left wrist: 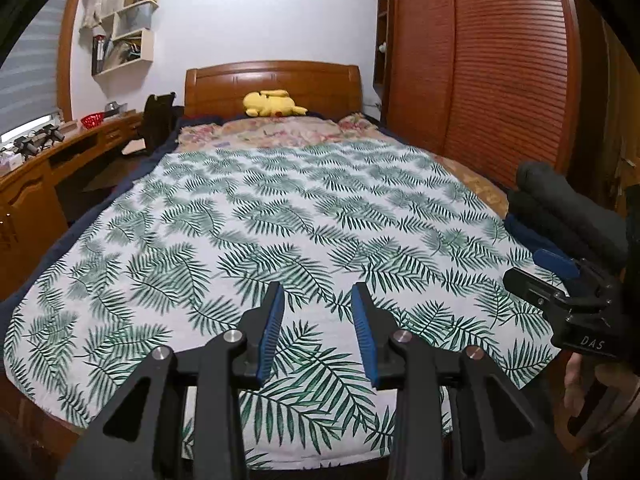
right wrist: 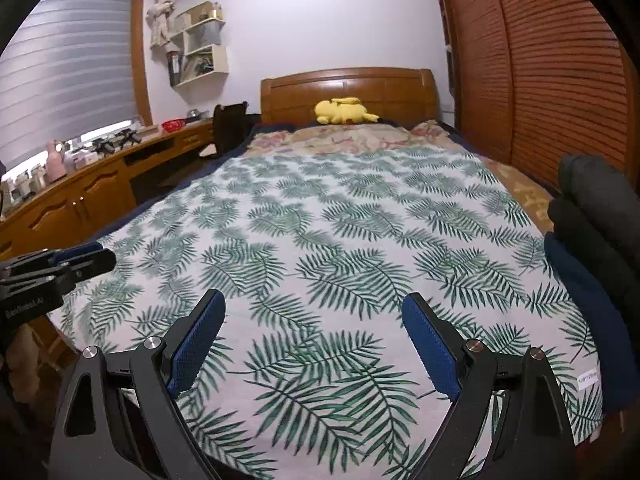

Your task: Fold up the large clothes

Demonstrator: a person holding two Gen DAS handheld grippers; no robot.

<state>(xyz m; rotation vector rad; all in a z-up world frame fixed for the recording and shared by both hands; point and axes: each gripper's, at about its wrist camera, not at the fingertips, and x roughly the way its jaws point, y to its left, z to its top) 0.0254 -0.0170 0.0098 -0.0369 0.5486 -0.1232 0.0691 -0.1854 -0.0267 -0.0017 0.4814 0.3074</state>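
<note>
**Two grippers held over a leaf-print spread on a bedroom bed**

The left gripper point(left wrist: 317, 300) is seen with its blue pads parted by a narrow gap, nothing caught between them, above the near end of the bed. The right gripper point(right wrist: 313, 312) is held beside it with its jaws spread wide and likewise empty; in the left wrist view it is glimpsed at the right edge, carried by a hand point(left wrist: 588, 384).

Beneath both, a white cloth printed with green palm leaves point(left wrist: 256, 224) is laid flat across the mattress, reaching from the foot of the bed toward a floral blanket point(left wrist: 280, 130) near the wooden headboard point(left wrist: 272, 80). A yellow plush toy point(left wrist: 272, 104) is rested against that headboard.

The clothes to be folded are found at the right edge of the bed: a stack of dark garments point(right wrist: 592, 216), grey pieces over a navy one, piled on the cloth's border.

The room is bounded on the right by a slatted wooden wardrobe point(right wrist: 552, 80) and on the left by a long wooden desk point(right wrist: 100, 184) under a window with a lowered blind point(right wrist: 72, 60). A red basket point(right wrist: 173, 124) is set on the desk, its contents not discernible. White wall shelves point(right wrist: 200, 52) are filled with books and small items. A dark chair point(right wrist: 230, 128) is placed between desk and bed.
</note>
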